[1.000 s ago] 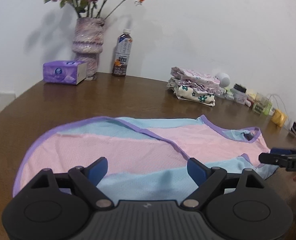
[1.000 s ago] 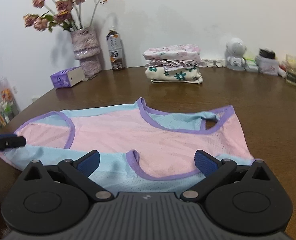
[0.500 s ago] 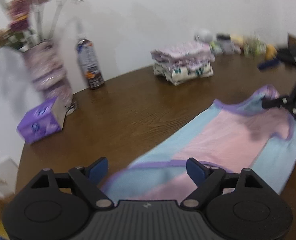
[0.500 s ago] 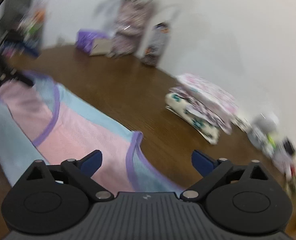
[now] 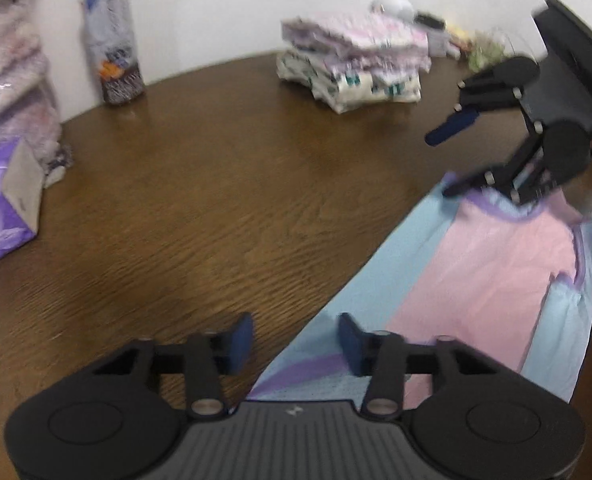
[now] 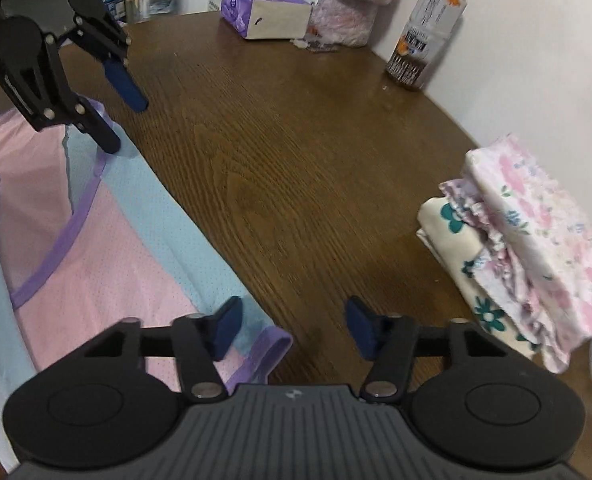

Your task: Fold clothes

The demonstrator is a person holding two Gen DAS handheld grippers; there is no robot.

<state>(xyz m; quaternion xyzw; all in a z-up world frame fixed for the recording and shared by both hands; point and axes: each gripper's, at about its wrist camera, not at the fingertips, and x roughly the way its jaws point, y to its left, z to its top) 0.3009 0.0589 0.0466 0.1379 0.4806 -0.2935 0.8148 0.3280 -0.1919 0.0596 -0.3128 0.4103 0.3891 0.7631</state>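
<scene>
Hovering over the garment's (image 5: 491, 264) two far corners, your left gripper (image 5: 296, 338) and right gripper (image 6: 294, 326) both gape wide, empty, cloth edge under each inner finger, folded pile (image 6: 535, 256) right of yours.

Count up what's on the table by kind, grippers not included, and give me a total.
Garment laid flat: 1, the pink and blue top
Stack of folded clothes: 1
Drink bottle: 1
Tissue box: 1
Vase: 1
Total: 5. Small clutter near the wall is too blurred to count.
</scene>
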